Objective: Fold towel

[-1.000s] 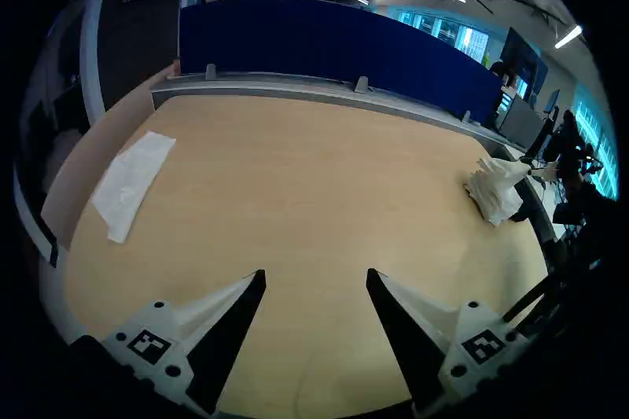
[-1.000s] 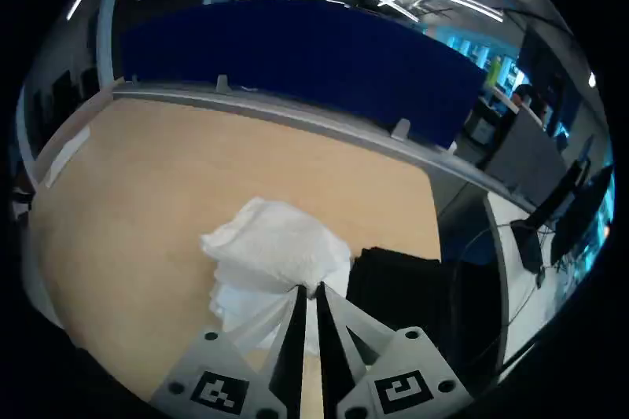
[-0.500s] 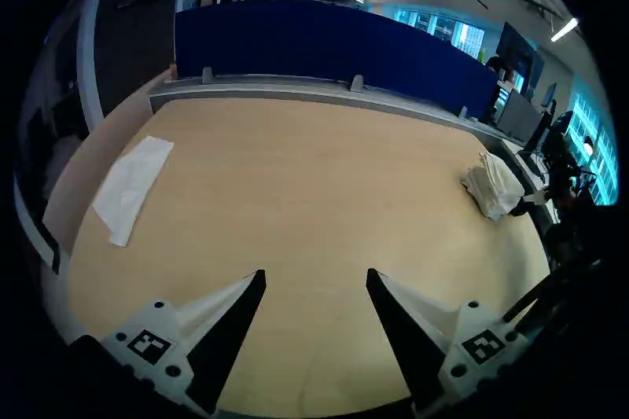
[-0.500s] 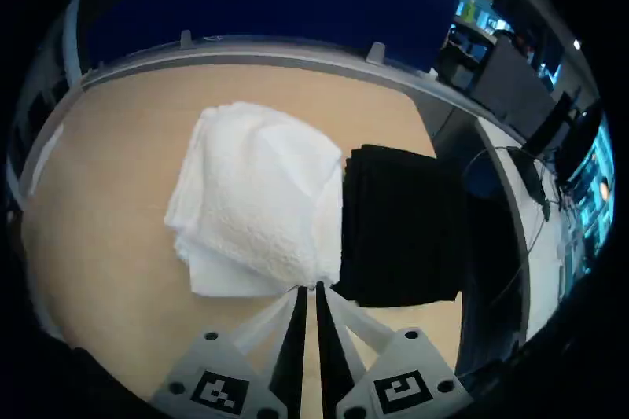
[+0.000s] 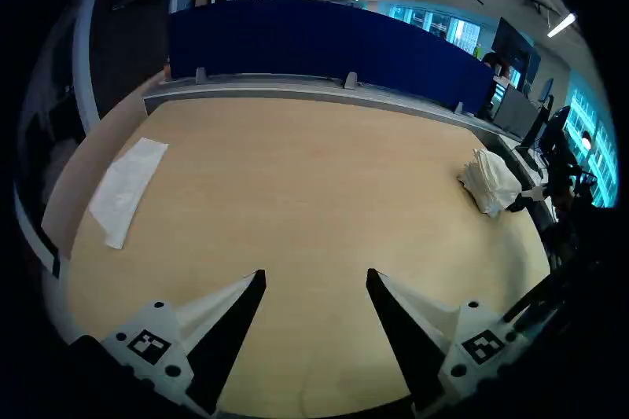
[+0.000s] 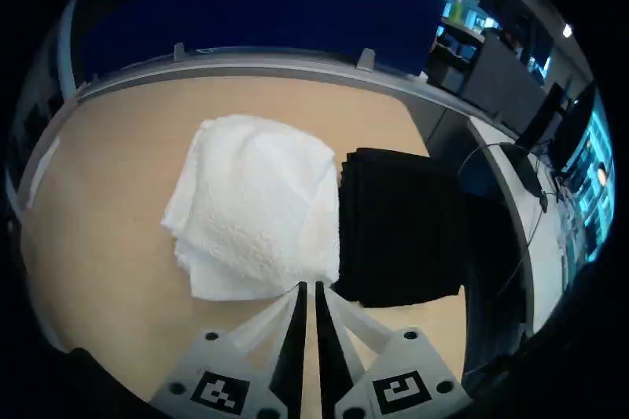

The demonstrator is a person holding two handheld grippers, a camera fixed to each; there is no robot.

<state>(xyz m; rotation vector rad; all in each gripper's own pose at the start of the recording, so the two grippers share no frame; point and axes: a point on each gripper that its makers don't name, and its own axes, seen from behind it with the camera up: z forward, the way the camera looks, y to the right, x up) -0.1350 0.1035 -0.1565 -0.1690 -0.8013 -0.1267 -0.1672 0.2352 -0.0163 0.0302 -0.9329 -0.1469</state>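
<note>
White towel (image 6: pixel 255 203), raised a second ago, now lies folded near the table's (image 6: pixel 110 183) right edge, touching the black stack (image 6: pixel 397 226): placement judged complete. Right gripper (image 6: pixel 307 287) jaws stay closed on its corner; left gripper (image 5: pixel 314 273) jaws open.

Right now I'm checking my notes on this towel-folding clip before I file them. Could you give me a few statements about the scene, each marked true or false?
1. The left tool is open and holds nothing. True.
2. The right tool is spread wide above bare wood. False: its fingers are nearly together, pinching a corner of the white towel.
3. A black cloth pile lies right beside the white towel, touching it. True.
4. The flat white cloth lies on top of the black cloth pile. False: it lies alone on the table, near the far edge from the towel.
</note>
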